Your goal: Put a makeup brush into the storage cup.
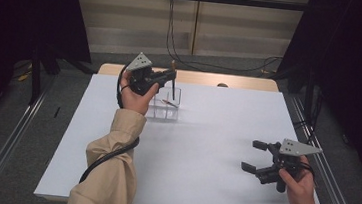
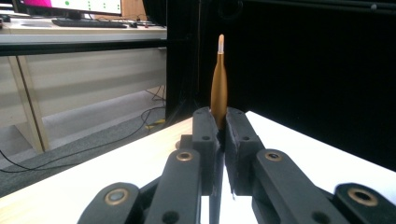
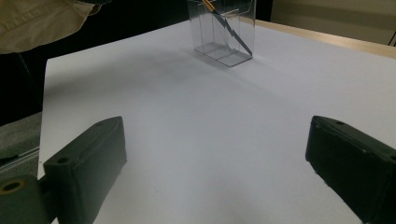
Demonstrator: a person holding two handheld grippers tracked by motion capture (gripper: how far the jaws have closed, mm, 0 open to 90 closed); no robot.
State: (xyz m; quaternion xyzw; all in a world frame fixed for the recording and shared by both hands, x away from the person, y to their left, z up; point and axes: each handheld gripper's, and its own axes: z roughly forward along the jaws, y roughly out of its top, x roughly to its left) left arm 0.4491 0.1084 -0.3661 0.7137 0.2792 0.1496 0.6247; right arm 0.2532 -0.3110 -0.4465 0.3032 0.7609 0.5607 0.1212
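Right now our left gripper point(image 2: 220, 122) has its jaws clenched on a slim gold-brown brush w/ a pale tip point(image 2: 219, 86), held upright just above the clear plastic compartment box point(image 1: 167, 106) at the far-left part of the white table point(image 1: 204, 149). A second thin stick point(image 1: 170, 103) lies slanted inside that box. Our right gripper point(image 1: 254, 156), jaws released & wide apart w/ nothing between, hovers near the table's right edge, well apart from the box
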